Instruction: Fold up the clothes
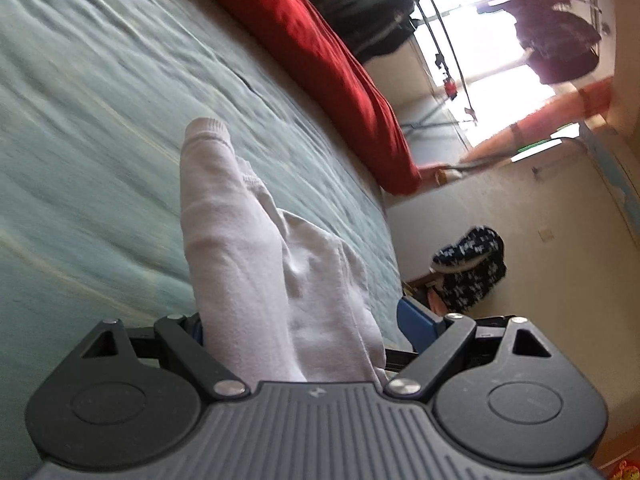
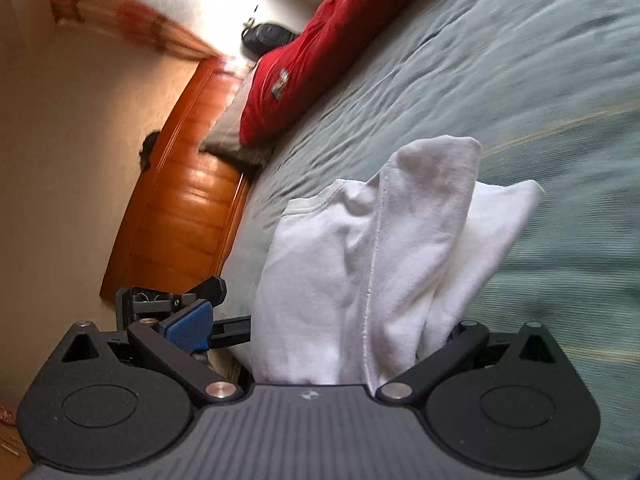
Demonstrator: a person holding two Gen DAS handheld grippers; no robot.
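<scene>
Both views are rolled hard to one side, each pair of tongs tipped a little downward over the bed (image 1: 80,128), with the room blurred behind. The left tongs (image 1: 304,320) stand wide, their blue pads (image 1: 416,320) far apart, and a white garment (image 1: 256,264) fills the gap between them — its ribbed cuff (image 1: 208,130) stands out ahead over the grey-green bedspread. Whether the pads press the cloth cannot be told, since the fabric hides the near one. The right tongs (image 2: 324,328) also stand wide, bunched white cloth rising between the arms; one blue pad (image 2: 192,326) shows bare and clear of the fabric, the other is hidden, so a grip cannot be told here either. A red duvet (image 2: 320,52) lies along the far side of the bed, beside an orange wooden headboard (image 2: 184,208).
</scene>
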